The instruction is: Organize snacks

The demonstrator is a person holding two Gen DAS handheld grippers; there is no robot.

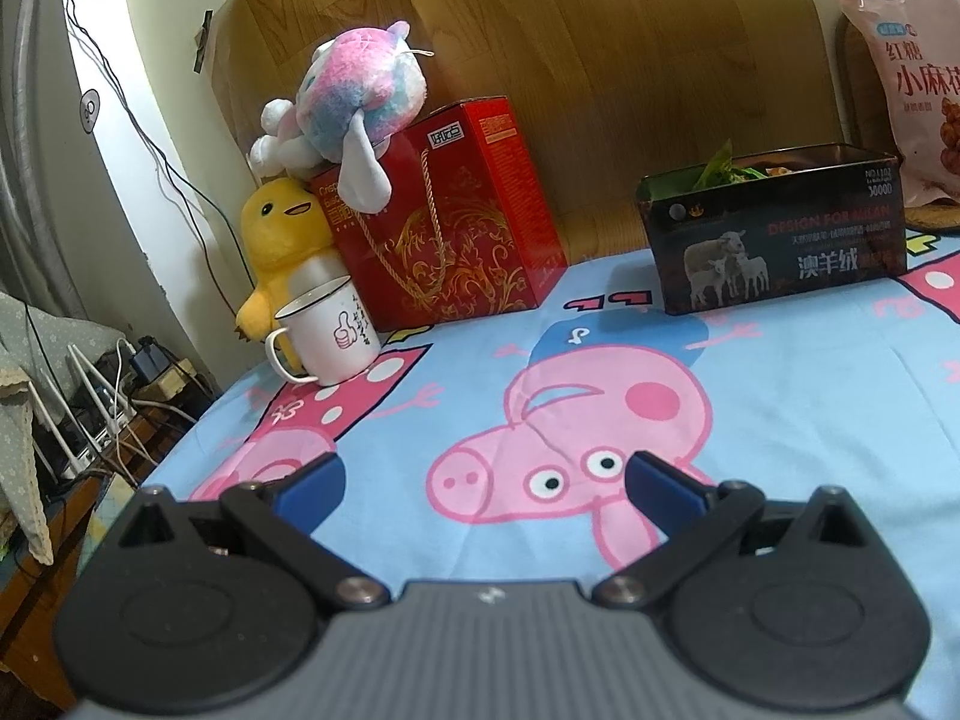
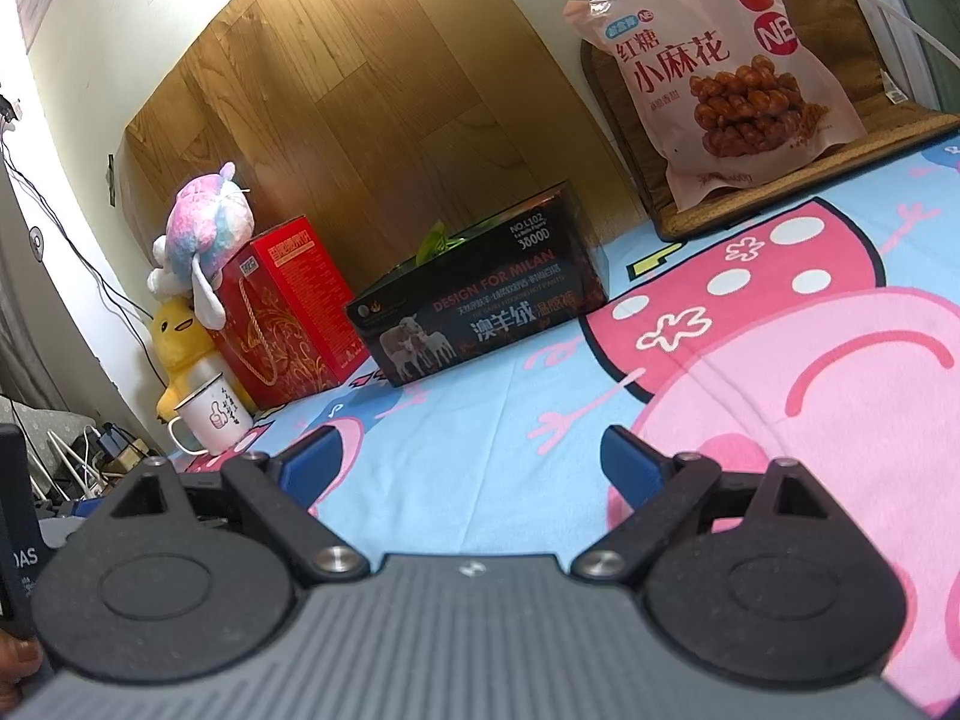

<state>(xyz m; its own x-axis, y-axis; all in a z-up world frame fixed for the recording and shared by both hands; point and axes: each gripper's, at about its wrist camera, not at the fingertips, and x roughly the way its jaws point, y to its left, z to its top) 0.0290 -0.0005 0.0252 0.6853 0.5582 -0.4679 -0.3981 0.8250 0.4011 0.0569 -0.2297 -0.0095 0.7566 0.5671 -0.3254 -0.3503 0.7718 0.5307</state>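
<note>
Both the left gripper (image 1: 485, 483) and right gripper (image 2: 469, 461) are held spread and empty above the cartoon-printed sheet (image 1: 780, 420), behind which the pink snack bag (image 2: 714, 66) is propped well right of the black tin box (image 2: 480, 306).

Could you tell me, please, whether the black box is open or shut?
Open: the black box has no lid, and green packaging pokes above its rim.
</note>
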